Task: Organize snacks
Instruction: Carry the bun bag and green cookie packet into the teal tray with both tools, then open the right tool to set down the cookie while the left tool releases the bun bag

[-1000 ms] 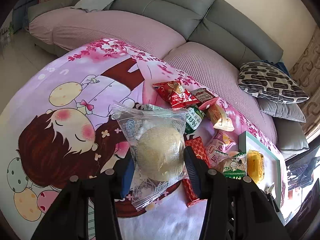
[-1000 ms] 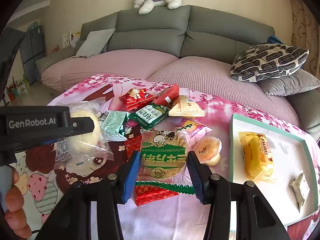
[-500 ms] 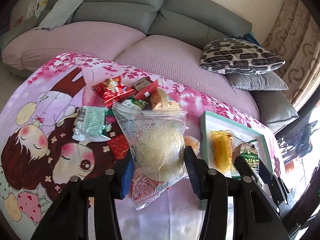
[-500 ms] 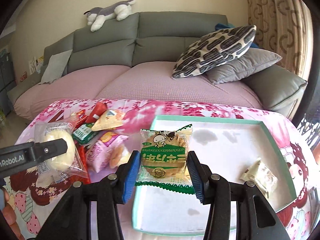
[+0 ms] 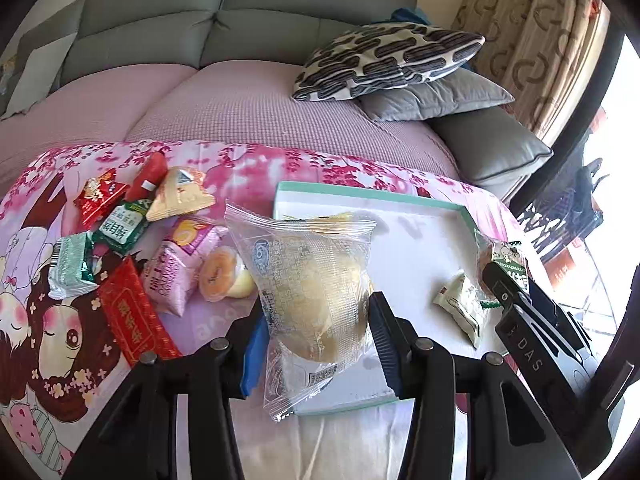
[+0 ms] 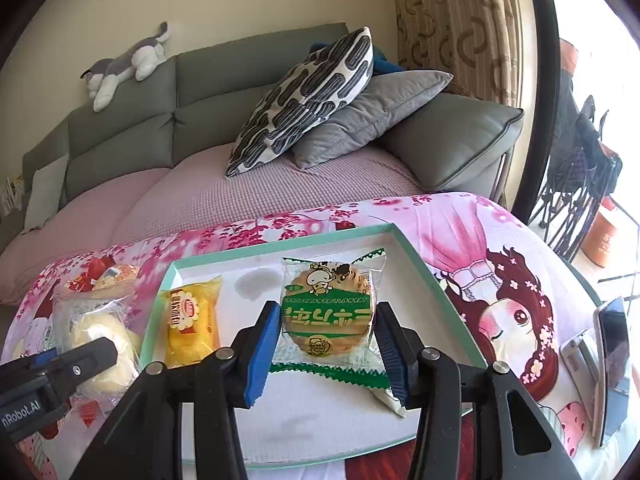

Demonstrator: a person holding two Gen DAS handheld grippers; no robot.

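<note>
My left gripper is shut on a clear-wrapped round pastry, held over the near left corner of the teal-rimmed white tray. My right gripper is shut on a green-and-white cookie packet above the middle of the tray. A yellow cake packet lies at the tray's left side and a small pale green packet on its right side. The remaining snacks lie in a heap left of the tray.
The tray sits on a pink cartoon-print cloth over the table. Two phones lie on the cloth right of the tray. Behind stands a grey sofa with a patterned pillow and a plush toy.
Both grippers have swung to the right, away from the snack heap, each carrying its packet. They now hold them over the tray.
</note>
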